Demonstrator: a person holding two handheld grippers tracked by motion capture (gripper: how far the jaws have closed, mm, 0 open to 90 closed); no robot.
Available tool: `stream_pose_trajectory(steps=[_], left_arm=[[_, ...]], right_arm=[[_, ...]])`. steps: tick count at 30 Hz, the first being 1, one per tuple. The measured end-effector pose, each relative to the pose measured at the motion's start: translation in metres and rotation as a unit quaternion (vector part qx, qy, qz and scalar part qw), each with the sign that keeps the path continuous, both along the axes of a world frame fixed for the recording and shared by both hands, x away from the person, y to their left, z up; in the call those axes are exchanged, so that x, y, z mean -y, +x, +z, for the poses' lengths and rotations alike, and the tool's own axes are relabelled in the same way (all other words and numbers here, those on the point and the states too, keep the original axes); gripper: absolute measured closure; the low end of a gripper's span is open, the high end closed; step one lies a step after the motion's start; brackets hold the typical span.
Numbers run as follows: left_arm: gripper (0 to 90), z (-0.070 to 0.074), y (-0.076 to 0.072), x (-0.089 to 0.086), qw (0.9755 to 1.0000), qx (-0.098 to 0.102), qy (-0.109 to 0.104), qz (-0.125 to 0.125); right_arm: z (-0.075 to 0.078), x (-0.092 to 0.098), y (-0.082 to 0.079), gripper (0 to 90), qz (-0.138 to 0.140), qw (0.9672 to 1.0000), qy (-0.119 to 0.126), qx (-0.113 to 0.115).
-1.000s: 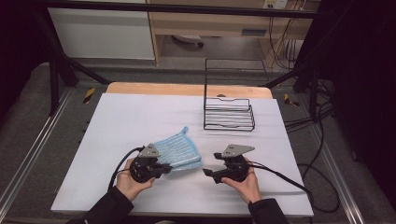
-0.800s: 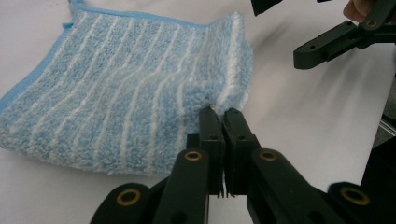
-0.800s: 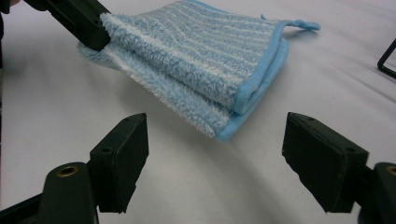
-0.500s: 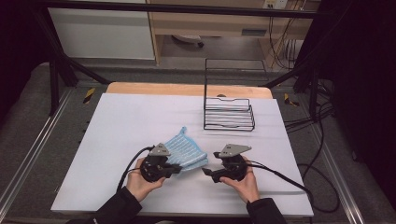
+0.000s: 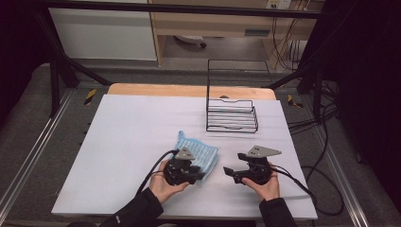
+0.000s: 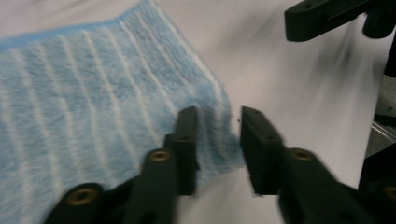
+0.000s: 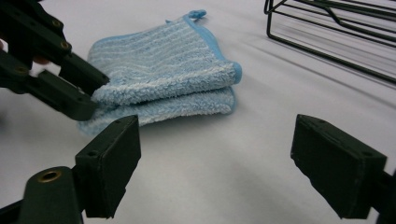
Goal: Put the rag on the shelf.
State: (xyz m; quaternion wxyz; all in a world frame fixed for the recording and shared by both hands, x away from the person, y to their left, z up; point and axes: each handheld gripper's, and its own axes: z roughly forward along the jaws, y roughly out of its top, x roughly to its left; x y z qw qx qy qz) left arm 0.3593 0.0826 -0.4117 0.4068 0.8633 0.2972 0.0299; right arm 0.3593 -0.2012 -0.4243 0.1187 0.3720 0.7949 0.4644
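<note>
The folded blue striped terry cloth (image 5: 198, 155) has slid nearer the surface's (image 5: 123, 137) front. The left tool (image 6: 217, 133) has just been opening, jaws slack astride the cloth's corner. The right tool (image 7: 215, 163) hangs open, empty.

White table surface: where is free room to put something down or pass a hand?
The white table surface is bare along its left half, from the folded blue striped cloth out to the left edge, and between cloth and black wire rack. It is crowded at the near middle, where the left gripper, its jaws just opened, and the open right gripper flank the cloth.
</note>
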Motion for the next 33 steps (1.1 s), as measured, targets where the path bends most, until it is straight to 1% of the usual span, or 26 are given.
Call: stream_pose_trajectory(steps=[2, 3, 4, 5, 6, 8, 9, 10, 11, 13, 14, 15, 16, 17, 18, 19, 20, 21, 23, 24, 25, 27, 29, 30, 31, 33], left_arm=[[53.2, 0.008, 0.000, -0.017, 0.9999, 0.014, -0.004, 0.008], [50.9, 0.012, 0.001, -0.028, 0.9995, 0.021, -0.006, 0.020], [50.9, 0.014, 0.003, -0.039, 0.9990, 0.030, -0.007, 0.034], [49.6, 0.015, 0.007, -0.050, 0.9982, 0.034, -0.003, 0.050], [48.2, 0.014, 0.012, -0.061, 0.9971, 0.034, 0.000, 0.067], [48.2, 0.008, 0.022, -0.081, 0.9946, 0.025, 0.009, 0.100], [48.2, 0.004, 0.027, -0.088, 0.9931, 0.018, 0.015, 0.115], [49.0, -0.001, 0.031, -0.093, 0.9923, 0.008, 0.020, 0.122], [50.1, -0.007, 0.033, -0.097, 0.9916, 0.002, 0.024, 0.127], [53.1, -0.016, 0.035, -0.099, 0.9917, -0.023, 0.026, 0.124], [56.5, -0.020, 0.036, -0.098, 0.9926, -0.029, 0.027, 0.114], [56.5, -0.022, 0.035, -0.096, 0.9931, -0.035, 0.028, 0.108], [62.8, -0.025, 0.033, -0.093, 0.9938, -0.038, 0.027, 0.101], [66.4, -0.026, 0.032, -0.090, 0.9944, -0.039, 0.026, 0.094], [66.4, -0.026, 0.030, -0.088, 0.9950, -0.039, 0.029, 0.087], [71.0, -0.027, 0.029, -0.086, 0.9952, -0.039, 0.031, 0.084], [72.9, -0.027, 0.028, -0.085, 0.9951, -0.032, 0.034, 0.087], [76.0, -0.026, 0.027, -0.084, 0.9953, -0.031, 0.037, 0.084], [79.9, -0.026, 0.026, -0.085, 0.9954, -0.034, 0.033, 0.083], [82.3, -0.027, 0.026, -0.084, 0.9954, -0.036, 0.033, 0.083], [83.0, -0.027, 0.025, -0.084, 0.9954, -0.035, 0.033, 0.082], [83.6, -0.026, 0.023, -0.083, 0.9958, -0.037, 0.035, 0.076], [84.3, -0.026, 0.020, -0.081, 0.9958, -0.039, 0.033, 0.076], [84.3, -0.026, 0.019, -0.080, 0.9958, -0.038, 0.035, 0.075], [84.4, -0.026, 0.018, -0.079, 0.9957, -0.036, 0.037, 0.077], [84.4, -0.024, 0.016, -0.079, 0.9957, -0.037, 0.036, 0.077]], right_arm=[[-0.001, -0.003, -0.001, 20.5, 0.002, 1.0000, 0.007, -0.002], [-0.001, -0.005, -0.002, 21.7, 0.001, 0.9999, 0.013, -0.003], [-0.001, -0.005, -0.002, 21.7, 0.001, 0.9999, 0.013, -0.003], [-0.001, -0.008, -0.003, 22.4, 0.003, 0.9999, 0.015, -0.004], [-0.001, -0.015, -0.005, 24.5, 0.006, 0.9999, 0.011, -0.007], [-0.002, -0.025, -0.007, 25.7, 0.009, 0.9999, 0.005, -0.013], [-0.002, -0.025, -0.007, 25.7, 0.009, 0.9999, 0.005, -0.013], [-0.003, -0.031, -0.008, 26.0, 0.011, 0.9998, 0.005, -0.018], [-0.005, -0.037, -0.009, 26.7, 0.012, 0.9997, 0.003, -0.021], [-0.007, -0.048, -0.011, 26.8, 0.010, 0.9996, 0.003, -0.026], [-0.010, -0.059, -0.014, 26.9, 0.002, 0.9995, 0.005, -0.032], [-0.010, -0.059, -0.014, 26.9, 0.002, 0.9995, 0.005, -0.032], [-0.013, -0.068, -0.016, 27.5, -0.008, 0.9992, 0.006, -0.038], [-0.015, -0.073, -0.017, 28.3, -0.012, 0.9991, 0.004, -0.041], [-0.015, -0.073, -0.017, 28.3, -0.012, 0.9991, 0.004, -0.041], [-0.016, -0.076, -0.018, 30.9, -0.018, 0.9989, 0.004, -0.042], [-0.018, -0.078, -0.019, 33.8, -0.026, 0.9987, 0.000, -0.043], [-0.020, -0.081, -0.019, 36.3, -0.030, 0.9986, -0.003, -0.043], [-0.023, -0.083, -0.020, 40.7, -0.041, 0.9978, -0.007, -0.052], [-0.026, -0.084, -0.023, 46.1, -0.047, 0.9970, -0.014, -0.060], [-0.026, -0.084, -0.024, 49.0, -0.046, 0.9969, -0.016, -0.062], [-0.026, -0.085, -0.026, 50.5, -0.048, 0.9965, -0.015, -0.067], [-0.028, -0.085, -0.029, 58.3, -0.048, 0.9955, -0.013, -0.081], [-0.028, -0.085, -0.029, 58.3, -0.048, 0.9955, -0.013, -0.081], [-0.029, -0.086, -0.029, 63.1, -0.047, 0.9949, -0.012, -0.088], [-0.030, -0.086, -0.027, 74.8, -0.043, 0.9946, -0.011, -0.093]])
